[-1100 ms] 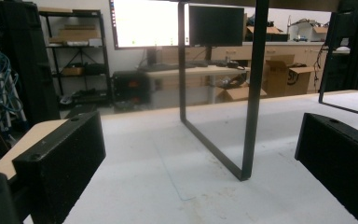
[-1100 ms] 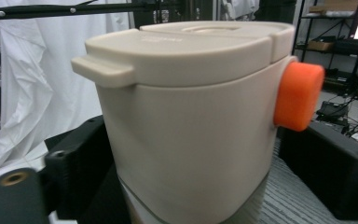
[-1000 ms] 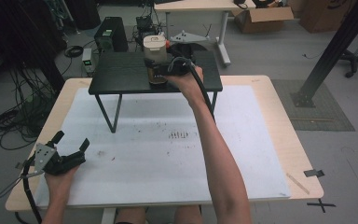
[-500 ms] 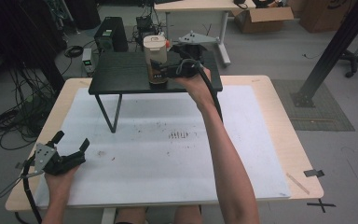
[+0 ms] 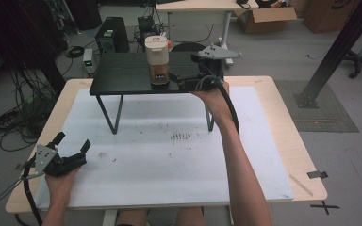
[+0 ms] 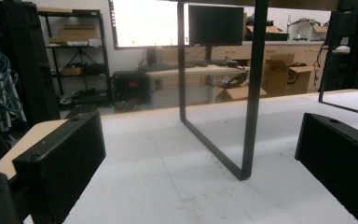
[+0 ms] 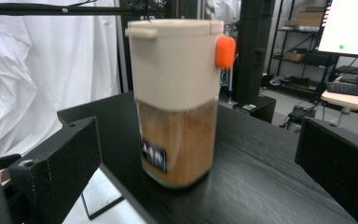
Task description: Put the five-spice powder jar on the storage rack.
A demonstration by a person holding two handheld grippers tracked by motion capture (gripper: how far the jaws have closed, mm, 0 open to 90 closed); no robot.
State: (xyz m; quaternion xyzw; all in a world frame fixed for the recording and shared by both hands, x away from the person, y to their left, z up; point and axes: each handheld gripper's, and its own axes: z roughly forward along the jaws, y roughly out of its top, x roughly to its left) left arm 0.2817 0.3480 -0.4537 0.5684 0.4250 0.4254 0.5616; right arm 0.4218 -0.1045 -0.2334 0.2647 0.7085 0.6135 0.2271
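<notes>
A clear jar [image 5: 157,60] with a tall cream lid and an orange tab stands upright on the black raised shelf [image 5: 122,75]; brown contents fill its lower half [image 7: 177,140]. My right gripper [image 5: 185,78] is open just right of the jar, over the shelf, jaws apart and not touching it. In the right gripper view the right gripper [image 7: 196,172] has the jar ahead between its spread jaws. My left gripper [image 5: 71,147] is open near the table's front left corner, holding nothing; in the left gripper view the left gripper [image 6: 200,163] faces the shelf's black legs [image 6: 251,93].
The shelf stands on thin metal legs over the white mat [image 5: 169,160] that covers the wooden table [image 5: 287,122]. Dark marks [image 5: 181,137] dot the mat's middle. Beyond the table are a computer tower [image 5: 111,35], cables and another desk [image 5: 202,5].
My right gripper has let go of the jar and drawn back to the right along the shelf. The jar stays upright in place. My left gripper has not moved.
</notes>
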